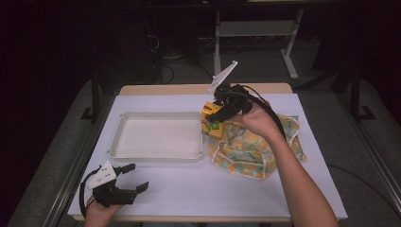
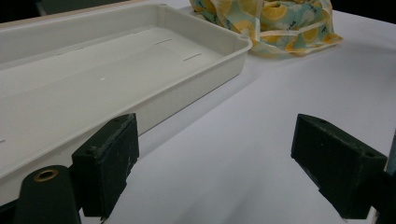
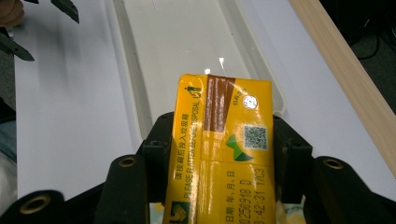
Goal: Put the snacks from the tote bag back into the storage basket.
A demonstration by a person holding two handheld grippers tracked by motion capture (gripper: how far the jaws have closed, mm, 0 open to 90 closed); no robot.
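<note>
A yellow drink carton (image 3: 219, 149) with a brown strip and a QR code sits between the jaws of my right gripper (image 3: 222, 154), which is shut on it. In the high view the right gripper (image 1: 213, 112) holds the carton (image 1: 210, 118) at the right end of the white tray (image 1: 158, 153), above the edge of a lemon-print cloth bag (image 1: 250, 146). Near the table's front left corner, my left gripper (image 1: 135, 177) stands open with nothing between its jaws. Its own view looks along the tray (image 2: 140, 88) toward the bag (image 2: 271, 21).
The tray is empty inside. A white sheet (image 1: 213, 189) covers the table, with a wooden strip (image 1: 189, 89) along the far edge. Behind the table stand dark desk legs and cables.
</note>
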